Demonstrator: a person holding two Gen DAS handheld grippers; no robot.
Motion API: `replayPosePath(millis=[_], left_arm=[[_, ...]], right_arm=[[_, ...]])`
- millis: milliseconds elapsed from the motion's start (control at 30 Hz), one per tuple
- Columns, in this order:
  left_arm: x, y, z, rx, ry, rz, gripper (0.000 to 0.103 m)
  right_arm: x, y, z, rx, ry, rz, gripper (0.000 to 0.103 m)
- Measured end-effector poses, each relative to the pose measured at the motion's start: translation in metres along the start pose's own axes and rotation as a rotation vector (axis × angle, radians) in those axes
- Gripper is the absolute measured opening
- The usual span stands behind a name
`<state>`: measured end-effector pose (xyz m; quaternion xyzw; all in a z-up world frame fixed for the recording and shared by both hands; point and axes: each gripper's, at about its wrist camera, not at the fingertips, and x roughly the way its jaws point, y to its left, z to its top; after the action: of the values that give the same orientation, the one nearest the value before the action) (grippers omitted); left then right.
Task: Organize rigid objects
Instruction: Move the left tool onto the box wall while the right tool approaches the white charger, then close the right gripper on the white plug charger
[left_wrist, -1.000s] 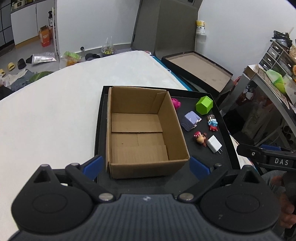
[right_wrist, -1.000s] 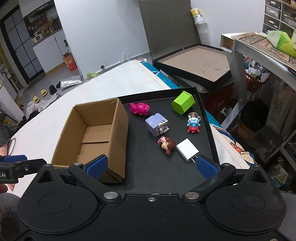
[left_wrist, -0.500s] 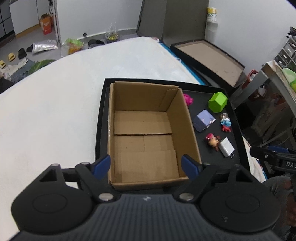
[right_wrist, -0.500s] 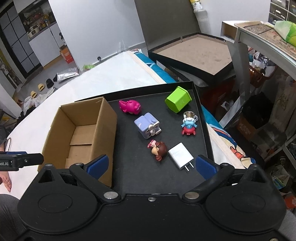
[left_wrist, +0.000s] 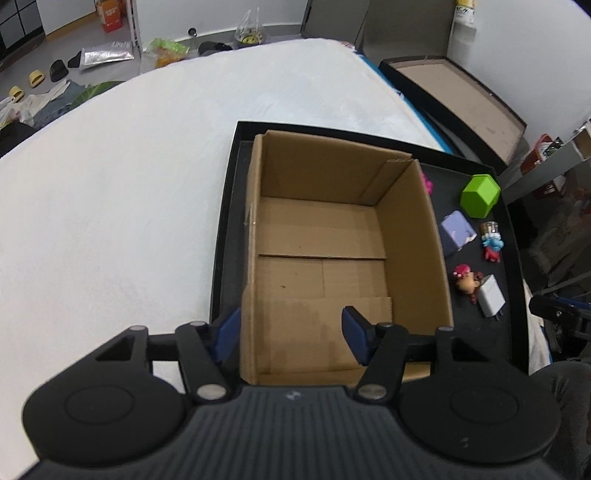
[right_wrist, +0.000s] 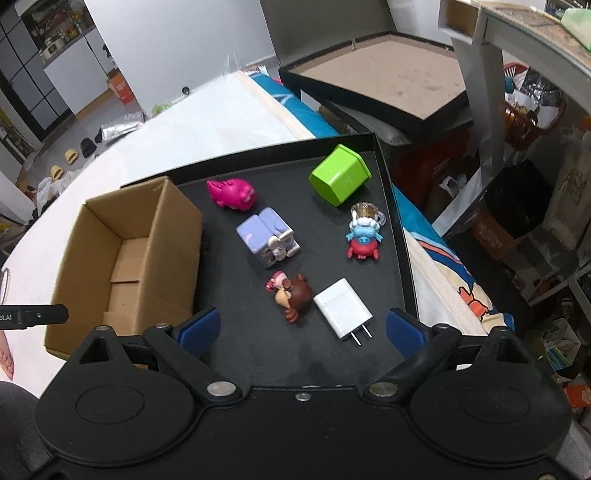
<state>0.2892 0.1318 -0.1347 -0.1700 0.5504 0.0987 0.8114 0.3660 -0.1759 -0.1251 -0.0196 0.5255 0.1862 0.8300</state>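
Nothing is packed yet: the cardboard box (left_wrist: 332, 258) stands empty at the left side of the black tray (right_wrist: 391, 206), which lies on a white-covered bed, and all six small objects wait on the tray floor to the box's right. From far to near they are a pink toy (right_wrist: 232, 193) and a green hexagonal container (right_wrist: 340, 179) tipped on its side, a lilac block figure (right_wrist: 266, 240) and a blue-and-red figurine (right_wrist: 364, 236), then a brown figurine (right_wrist: 291, 295) lying just beside a white charger (right_wrist: 342, 307). The whole sort is judged still to come.

The left tool (left_wrist: 291, 334) straddles the box's near left corner, one blue pad outside the left wall and one inside; its jaws have just been closing and stand about half apart, seemingly not yet pressing cardboard, though the near wall is partly hidden. The right tool (right_wrist: 303, 328) hangs wide over the near tray, holding nothing, its jaws having just narrowed a little.

The charger, nearest that tool, lies flat, its long axis running diagonally, prongs aimed at the camera and slightly right. The box's long axis runs away from the left camera.
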Motion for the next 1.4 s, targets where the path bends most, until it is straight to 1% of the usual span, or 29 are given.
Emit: replayPosePath(millis=[67, 133, 300, 400, 467, 567, 600, 833, 900, 967, 1133, 1267, 1400], left_arm=[[0.005, 0.002, 0.001, -0.002, 0.015, 0.014, 0.057], [0.012, 0.004, 0.000, -0.013, 0.030, 0.041, 0.052], [0.020, 0.011, -0.002, -0.037, 0.051, 0.028, 0.039], [0.022, 0.013, -0.005, -0.035, 0.039, 0.030, 0.030], [0.023, 0.015, -0.008, -0.033, 0.028, 0.046, 0.019], [0.024, 0.023, -0.012, -0.059, 0.025, 0.018, 0.011], [0.022, 0.024, -0.013, -0.068, 0.019, 0.005, 0.011], [0.019, 0.026, -0.016, -0.081, 0.000, -0.004, 0.012], [0.015, 0.025, -0.017, -0.068, -0.008, 0.003, 0.012], [0.013, 0.023, -0.017, -0.052, -0.014, -0.004, 0.012], [0.007, 0.024, -0.018, -0.032, -0.002, -0.033, 0.012], [0.005, 0.024, -0.018, -0.016, 0.003, -0.032, 0.012], [0.011, 0.022, -0.021, -0.005, 0.025, -0.058, 0.012]], right_arm=[[0.005, -0.003, 0.002, 0.003, 0.014, -0.005, 0.094], [0.011, -0.006, 0.002, 0.004, 0.032, -0.014, 0.092], [0.023, -0.010, 0.001, -0.004, 0.059, -0.028, 0.091], [0.029, -0.013, 0.000, -0.014, 0.071, -0.037, 0.090], [0.032, -0.015, 0.001, -0.024, 0.079, -0.047, 0.086], [0.035, -0.019, 0.002, -0.029, 0.094, -0.051, 0.082], [0.035, -0.019, 0.002, -0.038, 0.098, -0.050, 0.079], [0.046, -0.013, 0.005, -0.145, 0.144, -0.058, 0.078], [0.050, -0.010, 0.006, -0.175, 0.152, -0.059, 0.076], [0.055, -0.008, 0.006, -0.204, 0.164, -0.064, 0.073], [0.066, -0.006, 0.008, -0.246, 0.187, -0.078, 0.070], [0.075, -0.004, 0.010, -0.275, 0.206, -0.093, 0.070], [0.087, 0.001, 0.013, -0.322, 0.219, -0.129, 0.070]])
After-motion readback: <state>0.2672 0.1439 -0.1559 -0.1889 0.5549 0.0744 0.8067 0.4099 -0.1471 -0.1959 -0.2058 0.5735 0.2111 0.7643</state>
